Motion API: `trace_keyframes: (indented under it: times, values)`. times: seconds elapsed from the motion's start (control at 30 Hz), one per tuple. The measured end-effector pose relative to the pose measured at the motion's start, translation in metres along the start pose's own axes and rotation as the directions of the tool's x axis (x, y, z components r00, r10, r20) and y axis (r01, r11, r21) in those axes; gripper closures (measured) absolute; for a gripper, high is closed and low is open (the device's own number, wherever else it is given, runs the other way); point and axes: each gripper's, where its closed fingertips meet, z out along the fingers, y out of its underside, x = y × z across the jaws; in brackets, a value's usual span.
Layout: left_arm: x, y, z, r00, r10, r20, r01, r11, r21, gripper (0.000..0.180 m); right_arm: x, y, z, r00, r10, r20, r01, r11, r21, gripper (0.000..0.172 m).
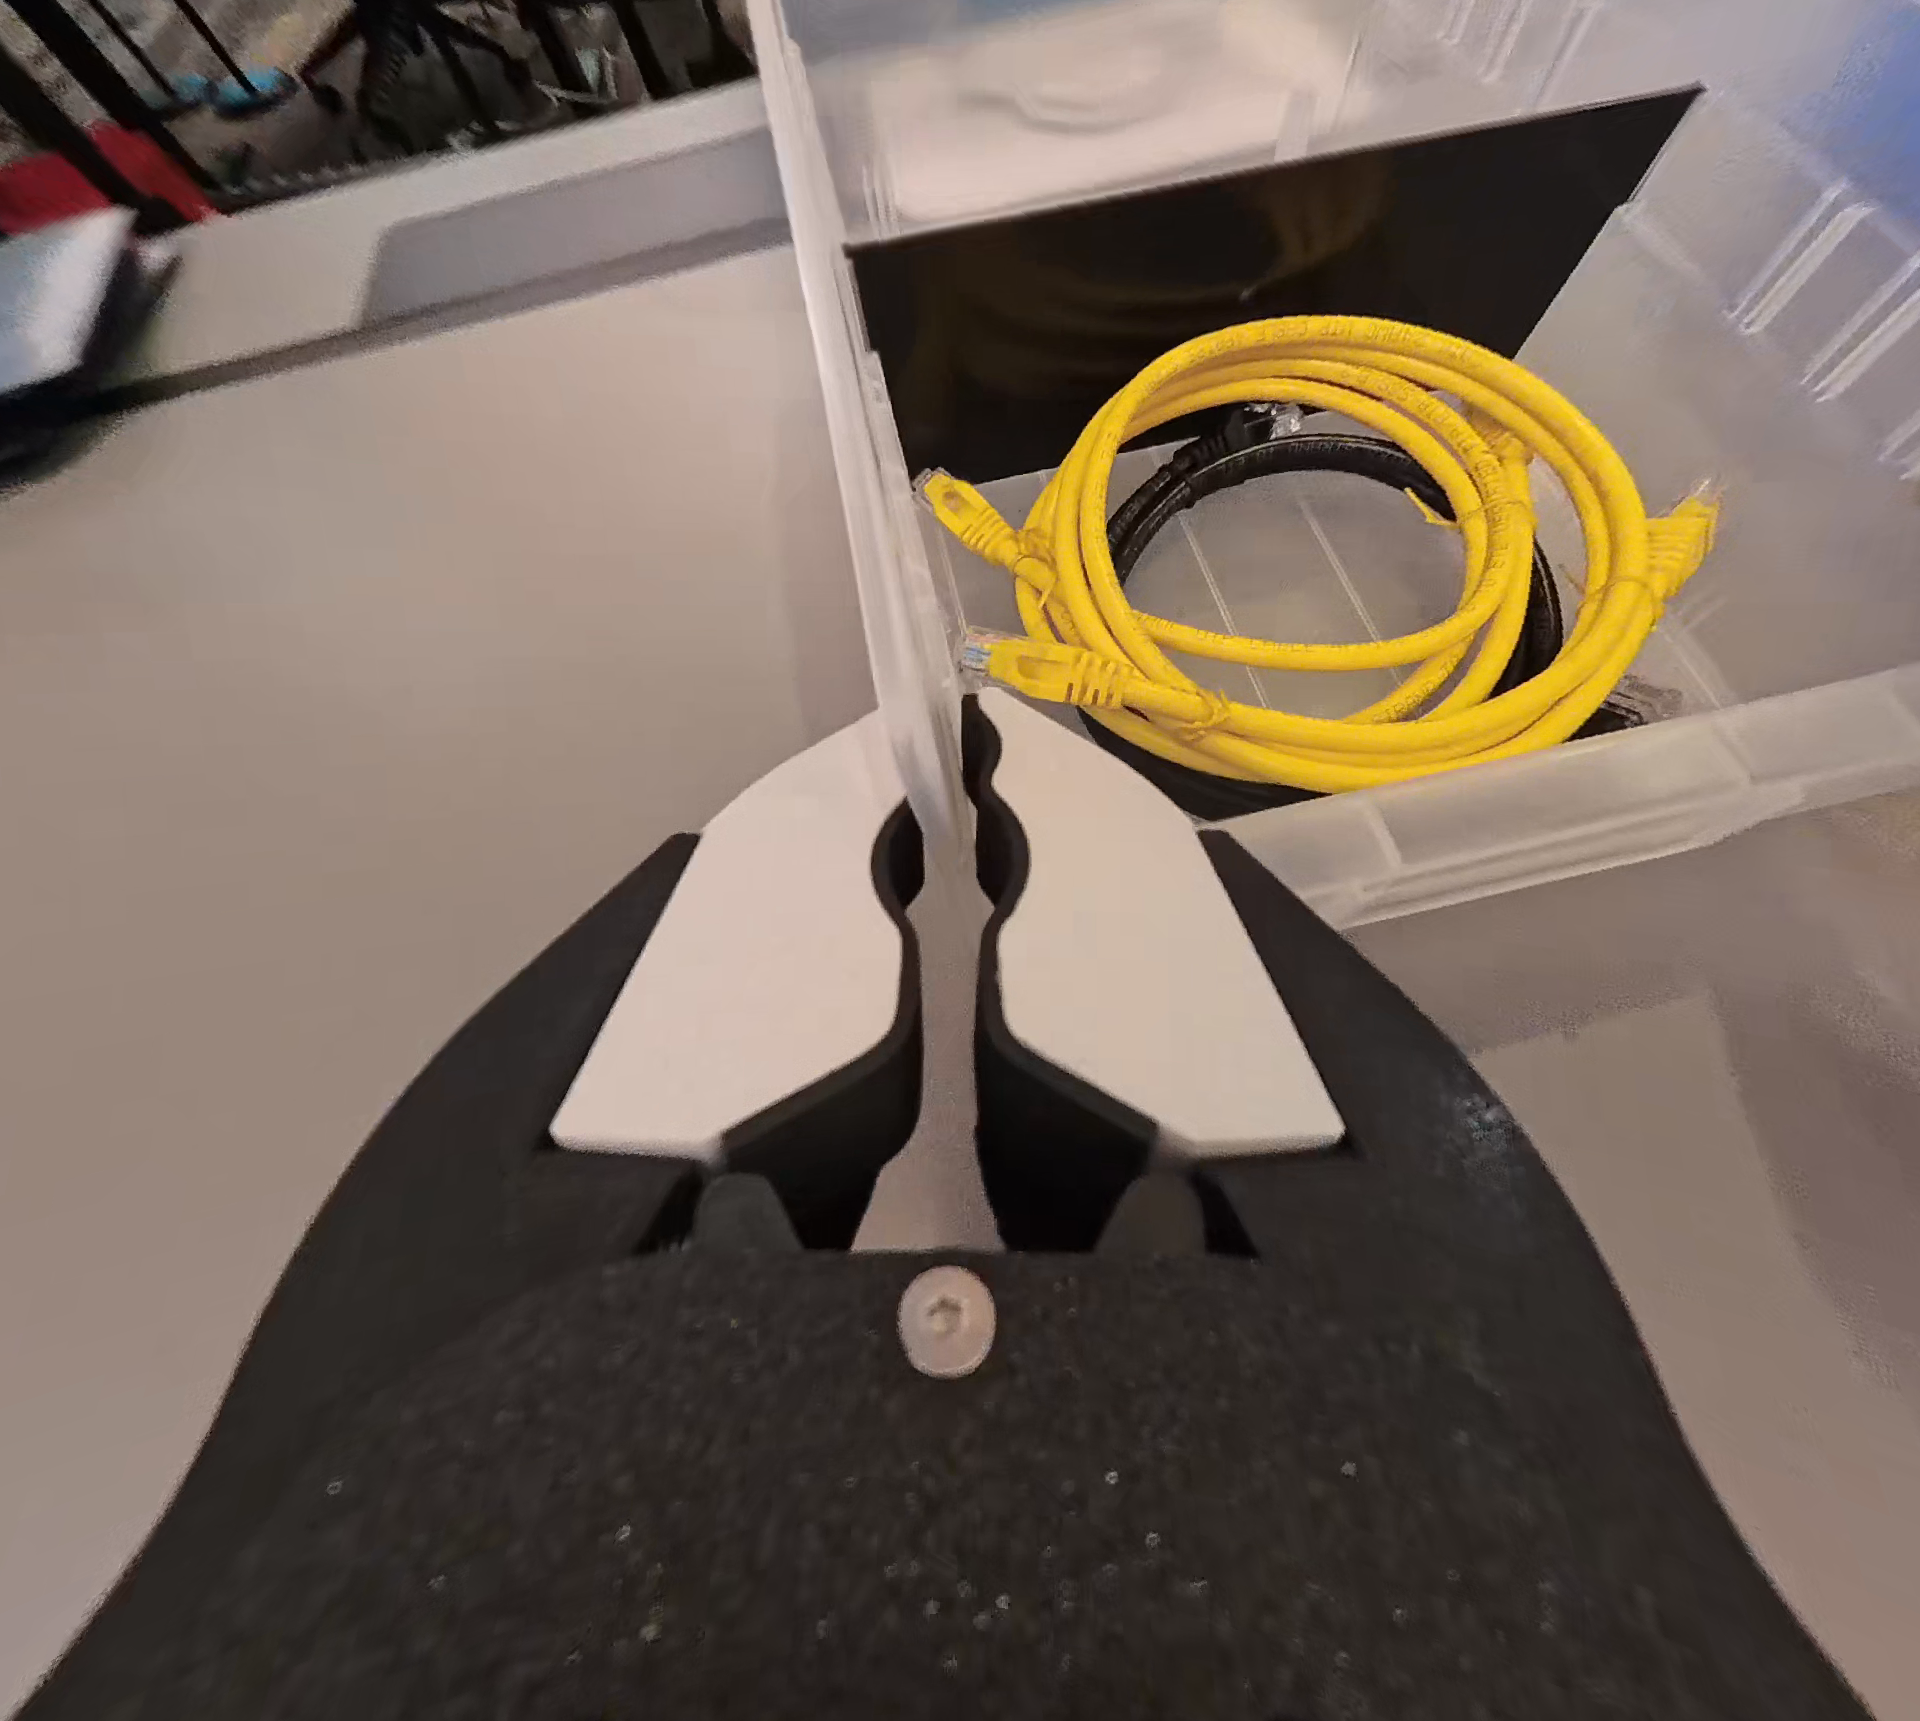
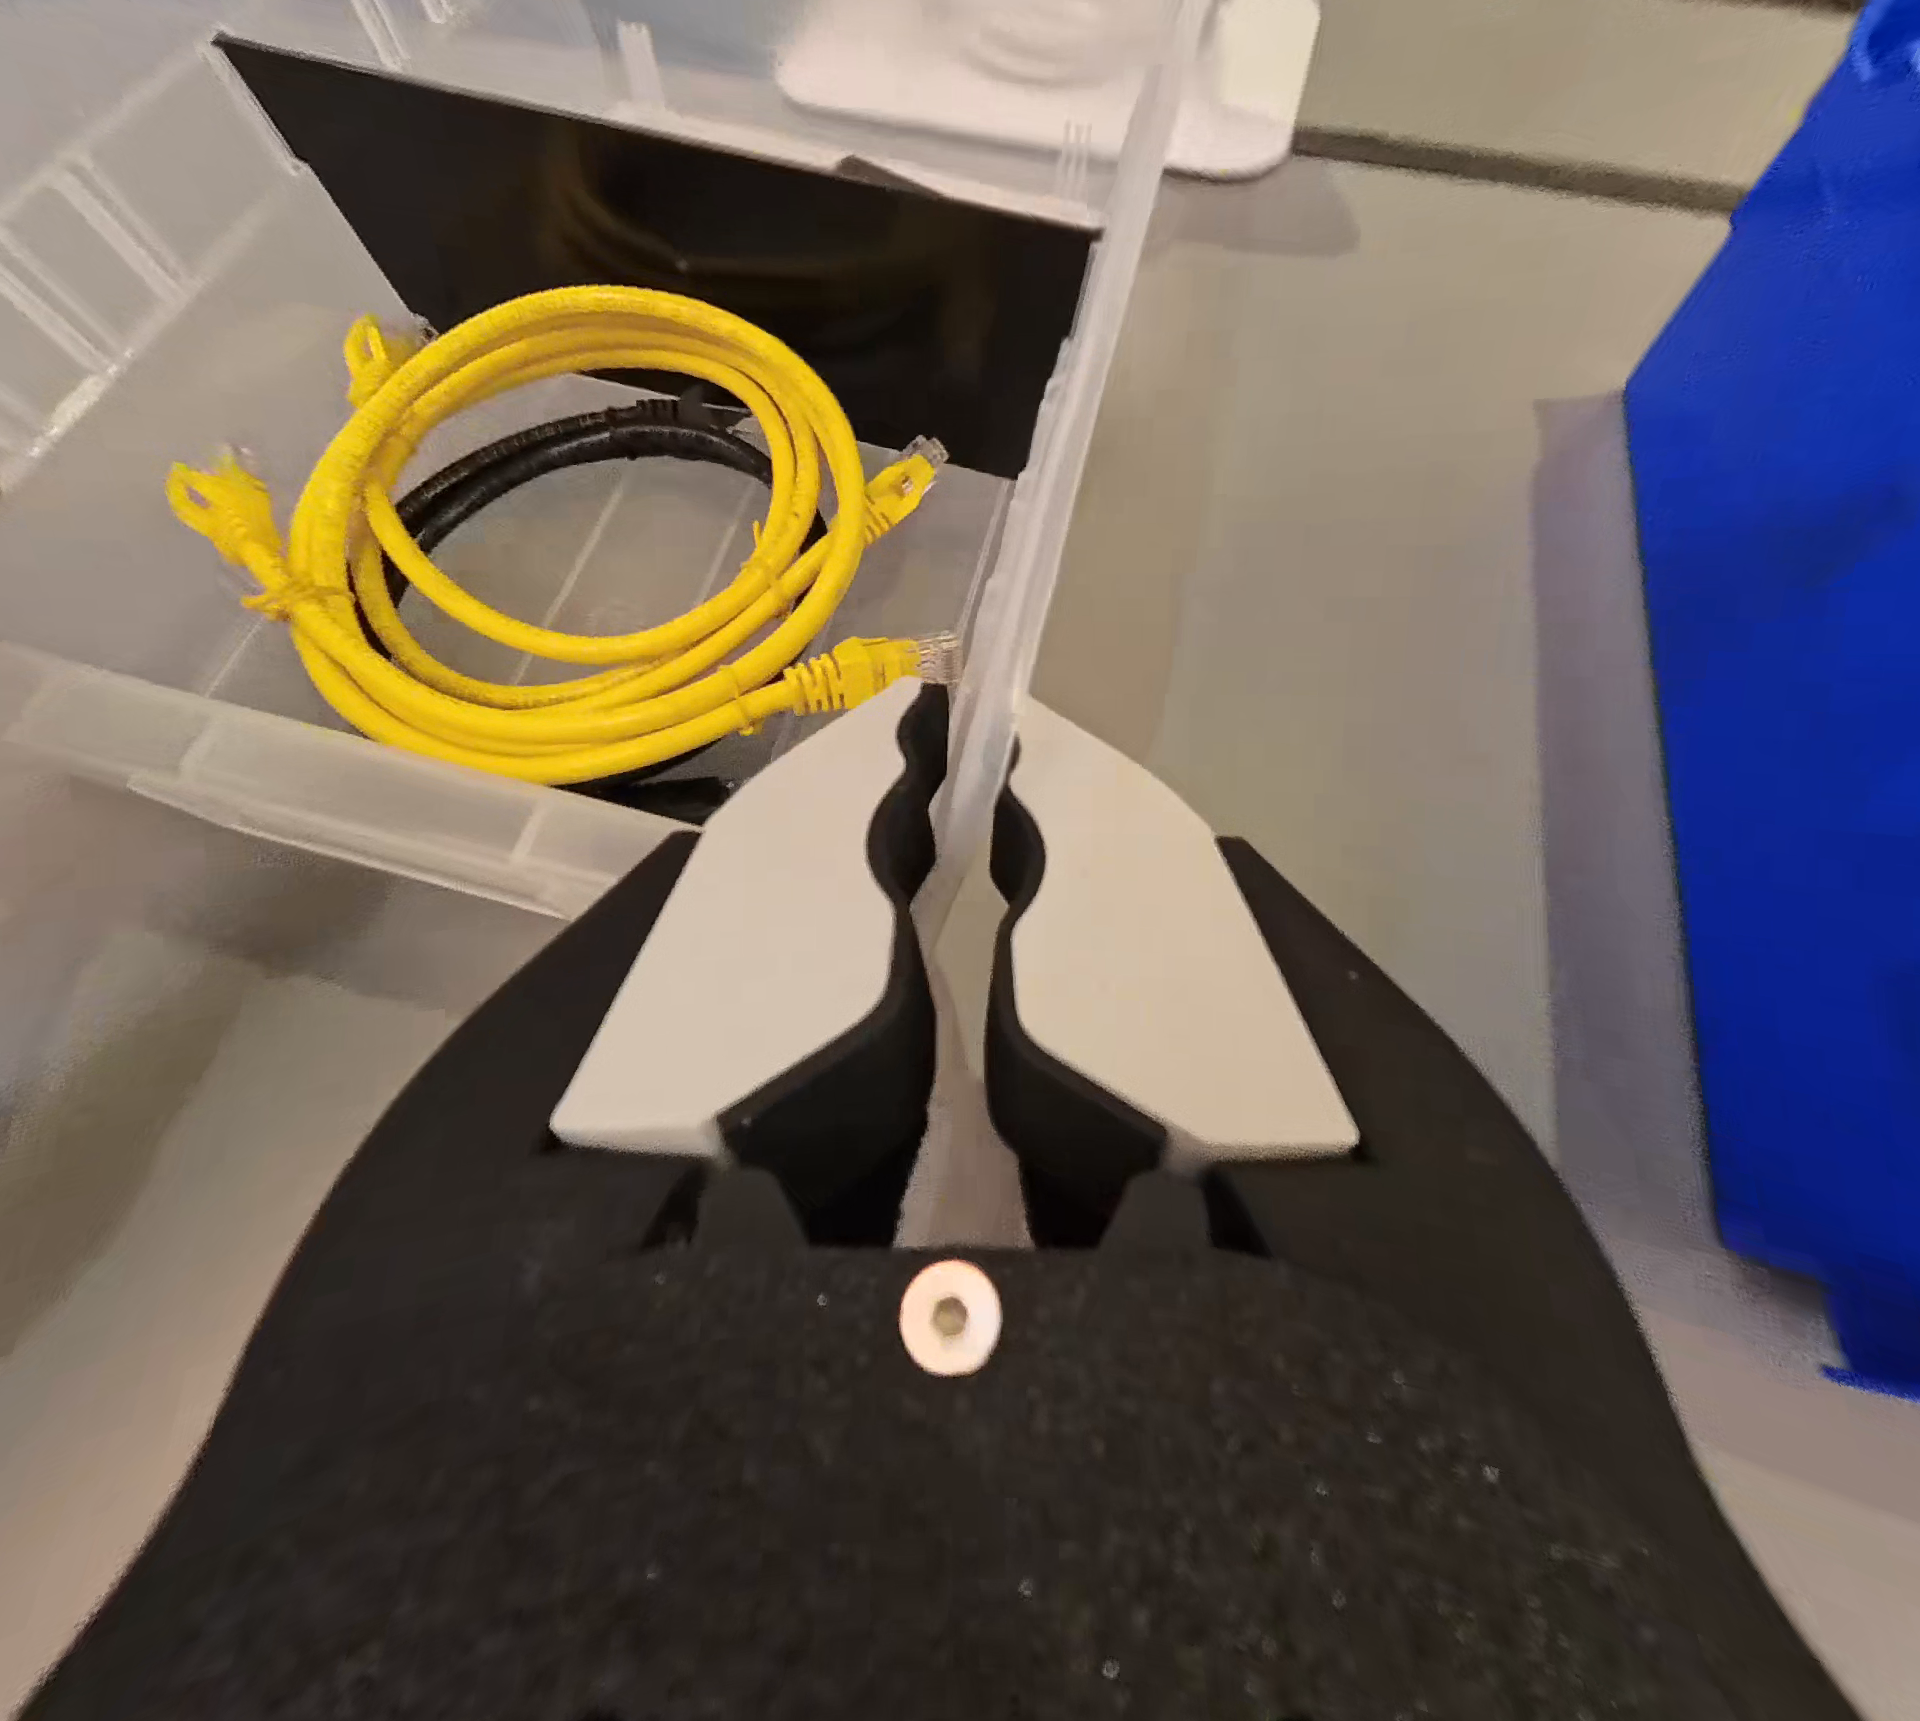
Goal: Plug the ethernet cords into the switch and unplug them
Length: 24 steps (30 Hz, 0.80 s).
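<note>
Two claws, left (image 1: pixel 948 798) and right (image 2: pixel 961 798), each clenched on opposite side walls of clear bin (image 1: pixel 1558 798). Inside, coiled yellow cords (image 1: pixel 1351 528) over black cord (image 1: pixel 1195 487). On grey worktop (image 1: pixel 416 632).

Left gripper (image 1: pixel 948 798), black body with pale grey fingers (image 1: pixel 790 923), closed on the left side wall of a clear plastic storage bin (image 1: pixel 1558 798); wall edge runs between the black pads. Bin stands on a pale grey tabletop (image 1: pixel 416 632). Inside, near compartment: coiled yellow ethernet cords (image 1: pixel 1351 715) with clear plugs, lying over a coiled black cord (image 1: pixel 1174 508). One yellow plug sits just beside the gripped wall. Glossy black divider panel (image 1: pixel 1247 289) stands upright behind the coils. Background left blurred: dark frames, red item.
</note>
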Motion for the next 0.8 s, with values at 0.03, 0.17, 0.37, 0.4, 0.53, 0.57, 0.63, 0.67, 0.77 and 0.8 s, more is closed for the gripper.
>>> trace_keyframes:
  times: [0.03, 0.17, 0.37, 0.4, 0.53, 0.57, 0.63, 0.67, 0.77, 0.8]
  values:
    - [-0.013, -0.004, -0.005, 1.000, -0.001, 0.019, 0.000, 1.000, 0.023, 0.177, -0.010, -0.009, 0.000, 1.000, -0.009, -0.004, 0.009, 1.000, 0.025, 0.167]
    - [-0.082, -0.006, -0.022, 0.995, -0.071, 0.063, 0.067, 0.996, 0.067, 0.178, -0.073, -0.044, 0.006, 0.997, -0.069, 0.024, 0.067, 0.995, 0.073, 0.166]
    - [-0.175, 0.029, -0.028, 0.985, -0.132, 0.115, 0.132, 0.991, 0.006, 0.178, -0.169, -0.052, 0.042, 0.988, -0.131, 0.077, 0.131, 0.991, 0.013, 0.165]
    - [-0.184, 0.035, -0.027, 0.984, -0.140, 0.113, 0.142, 0.990, -0.003, 0.178, -0.180, -0.049, 0.047, 0.988, -0.126, 0.093, 0.126, 0.992, 0.005, 0.165]
    - [-0.212, 0.073, -0.012, 0.970, -0.225, 0.092, 0.232, 0.970, -0.069, 0.178, -0.215, -0.027, 0.062, 0.980, -0.139, 0.141, 0.147, 0.988, -0.050, 0.160]
    - [-0.217, 0.074, -0.011, 0.964, -0.251, 0.088, 0.254, 0.967, -0.020, 0.178, -0.222, -0.017, 0.065, 0.980, -0.121, 0.160, 0.135, 0.988, -0.074, 0.158]
    - [-0.220, 0.074, -0.011, 0.952, -0.299, 0.064, 0.300, 0.954, -0.006, 0.177, -0.229, -0.018, 0.062, 0.978, -0.135, 0.162, 0.138, 0.990, -0.007, 0.156]
    - [-0.220, 0.074, -0.011, 0.953, -0.298, 0.063, 0.299, 0.954, -0.009, 0.173, -0.230, -0.017, 0.061, 0.976, -0.136, 0.171, 0.139, 0.990, -0.007, 0.155]
    - [-0.214, 0.072, -0.011, 0.957, -0.280, 0.068, 0.281, 0.960, 0.004, 0.158, -0.232, -0.017, 0.060, 0.966, -0.118, 0.230, 0.124, 0.992, -0.012, 0.151]
    - [-0.213, 0.072, -0.013, 0.957, -0.280, 0.074, 0.281, 0.960, 0.001, 0.156, -0.231, -0.017, 0.058, 0.960, -0.113, 0.256, 0.122, 0.992, -0.018, 0.150]
